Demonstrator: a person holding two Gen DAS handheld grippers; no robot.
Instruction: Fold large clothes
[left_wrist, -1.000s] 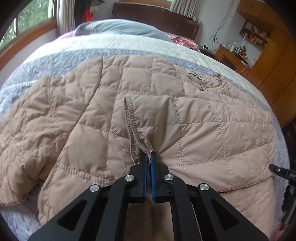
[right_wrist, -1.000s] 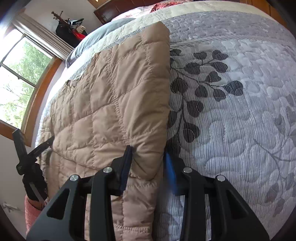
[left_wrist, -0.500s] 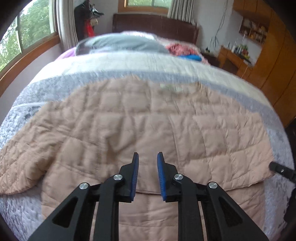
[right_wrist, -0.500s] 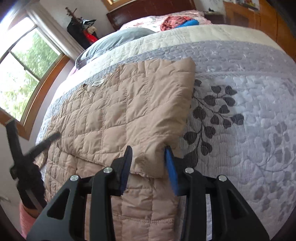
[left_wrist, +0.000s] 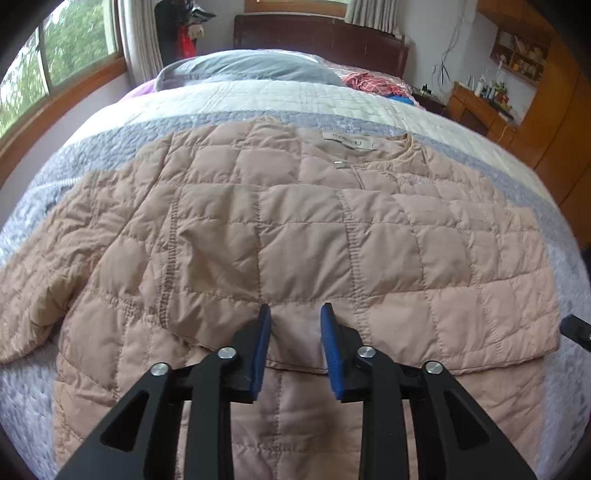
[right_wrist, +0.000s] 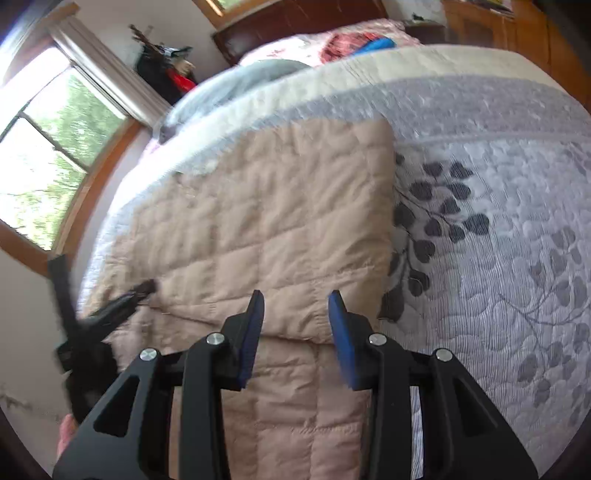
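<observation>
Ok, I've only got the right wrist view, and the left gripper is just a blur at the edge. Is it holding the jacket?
Observer: No. The left gripper has just been opening its jaws. They stand apart above the jacket with no fabric pinched between them.
Operator: Is the sleeve on the window side folded in?
Observer: Not yet. That sleeve lies spread out sideways on the quilt.
Operator: Which end is the collar?
Observer: The far end, toward the pillows. The neck label faces up there.
</observation>
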